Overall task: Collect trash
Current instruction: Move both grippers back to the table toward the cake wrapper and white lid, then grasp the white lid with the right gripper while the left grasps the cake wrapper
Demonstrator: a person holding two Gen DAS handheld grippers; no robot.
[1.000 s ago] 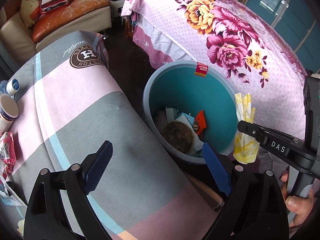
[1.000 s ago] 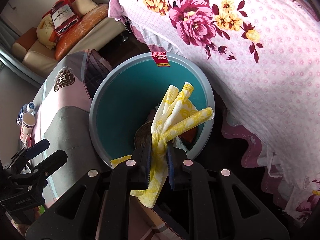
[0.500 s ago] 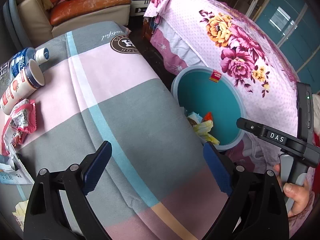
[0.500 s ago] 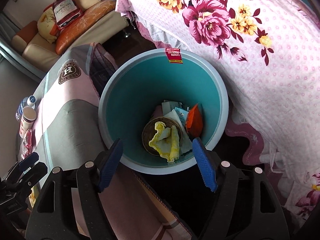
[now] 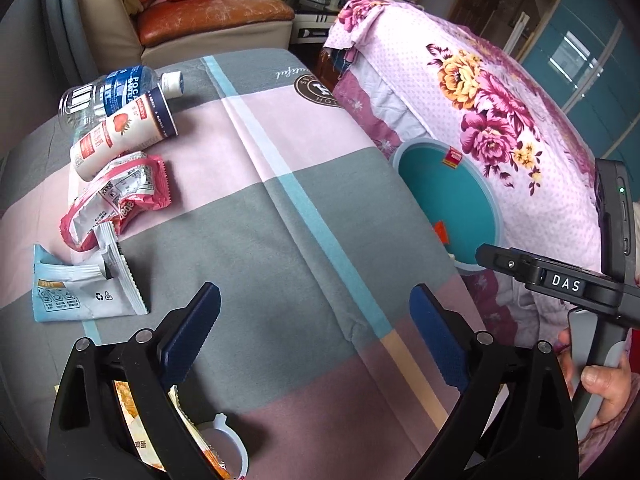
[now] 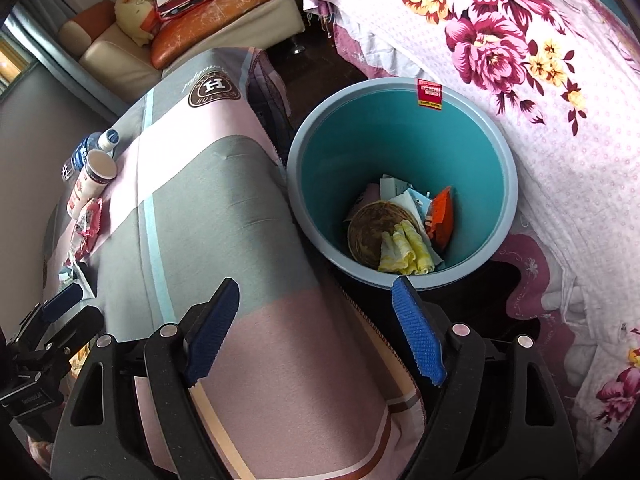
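Observation:
A teal bin (image 6: 472, 152) stands on the floor beside the cloth-covered table (image 5: 288, 240); the bin also shows in the left wrist view (image 5: 452, 196). Inside it lie a yellow-white wrapper (image 6: 406, 250), a brown bowl (image 6: 370, 232) and an orange packet (image 6: 440, 216). On the table's left lie a clear bottle (image 5: 108, 94), a strawberry drink cup (image 5: 120, 136), a pink wrapper (image 5: 116, 196) and a white-blue sachet (image 5: 80, 292). My left gripper (image 5: 316, 332) is open and empty over the table. My right gripper (image 6: 316, 328) is open and empty at the table's edge, near the bin.
A floral-covered bed (image 6: 540, 60) runs right of the bin. A sofa with cushions (image 5: 208, 12) stands beyond the table. A white plastic ring (image 5: 228, 444) and an orange packet (image 5: 132, 408) lie under my left gripper. The right gripper body (image 5: 560, 280) shows at right.
My right gripper opened and dropped the yellow-white wrapper into the bin, then drew back over the table's edge. My left gripper swung left from the bin toward the trash on the table.

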